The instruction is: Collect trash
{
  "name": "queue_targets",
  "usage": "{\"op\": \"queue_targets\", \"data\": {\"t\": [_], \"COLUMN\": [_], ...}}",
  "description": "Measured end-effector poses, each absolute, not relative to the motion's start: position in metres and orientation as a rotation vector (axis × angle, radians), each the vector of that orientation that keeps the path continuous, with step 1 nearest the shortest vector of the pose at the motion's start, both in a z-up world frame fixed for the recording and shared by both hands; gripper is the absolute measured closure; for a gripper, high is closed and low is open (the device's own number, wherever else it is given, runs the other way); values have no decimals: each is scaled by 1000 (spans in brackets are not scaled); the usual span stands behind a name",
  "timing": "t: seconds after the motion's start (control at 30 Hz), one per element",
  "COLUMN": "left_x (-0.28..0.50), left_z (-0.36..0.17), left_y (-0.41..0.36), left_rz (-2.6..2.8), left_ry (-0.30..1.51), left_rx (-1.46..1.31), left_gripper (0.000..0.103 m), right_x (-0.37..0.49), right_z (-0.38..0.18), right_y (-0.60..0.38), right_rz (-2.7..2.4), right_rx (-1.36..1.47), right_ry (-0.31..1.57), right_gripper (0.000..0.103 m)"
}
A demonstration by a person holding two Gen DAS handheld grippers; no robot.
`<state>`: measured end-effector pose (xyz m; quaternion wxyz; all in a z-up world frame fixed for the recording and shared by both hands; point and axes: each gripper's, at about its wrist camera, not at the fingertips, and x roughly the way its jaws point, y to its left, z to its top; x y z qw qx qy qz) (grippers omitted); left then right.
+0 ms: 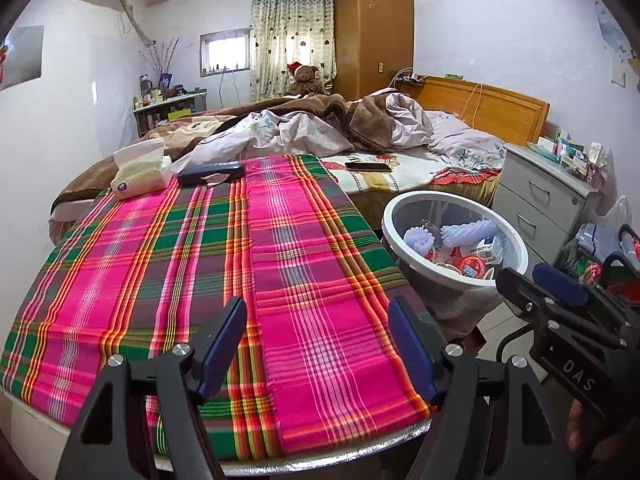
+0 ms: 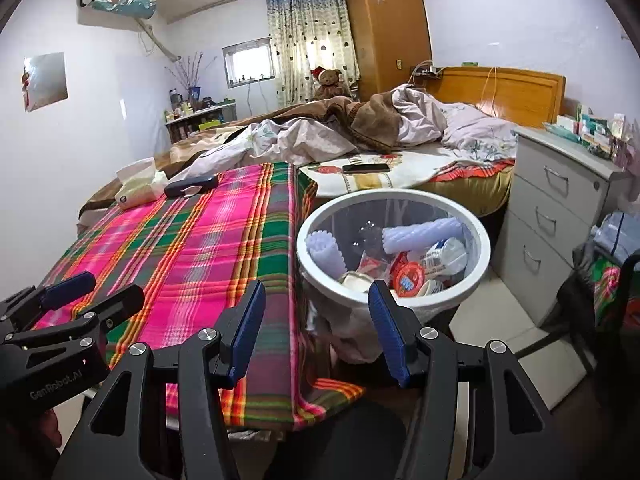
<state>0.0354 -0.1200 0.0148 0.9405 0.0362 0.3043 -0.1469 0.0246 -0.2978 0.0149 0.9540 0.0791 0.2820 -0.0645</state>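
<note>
Trash bin [image 2: 394, 246], ahead-right of right gripper [image 2: 316, 334]: light, rigid; loose wrappers inside. Take by its rim. Left gripper [image 1: 316, 350] and right both half-open, empty.

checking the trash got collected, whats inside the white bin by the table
The white bin holds two ribbed lilac rolls, a red round lid, a labelled white packet and a pale cup. Anything beneath that pile is covered.
</note>
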Motion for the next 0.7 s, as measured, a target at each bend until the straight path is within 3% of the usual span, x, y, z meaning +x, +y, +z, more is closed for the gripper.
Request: {"op": "queue_targets", "data": {"t": [0.7], "left_x": [21], "left_z": [18], "left_y": [-117], "left_rz": [-301], "left_ry": [589], "left_rx": [67], "left_gripper": [28], "right_x": [10], "right_z": [16], "right_y": [-284], "right_rz": [-136], "right_rx": [149], "right_ry": [554], "right_gripper": [48]}}
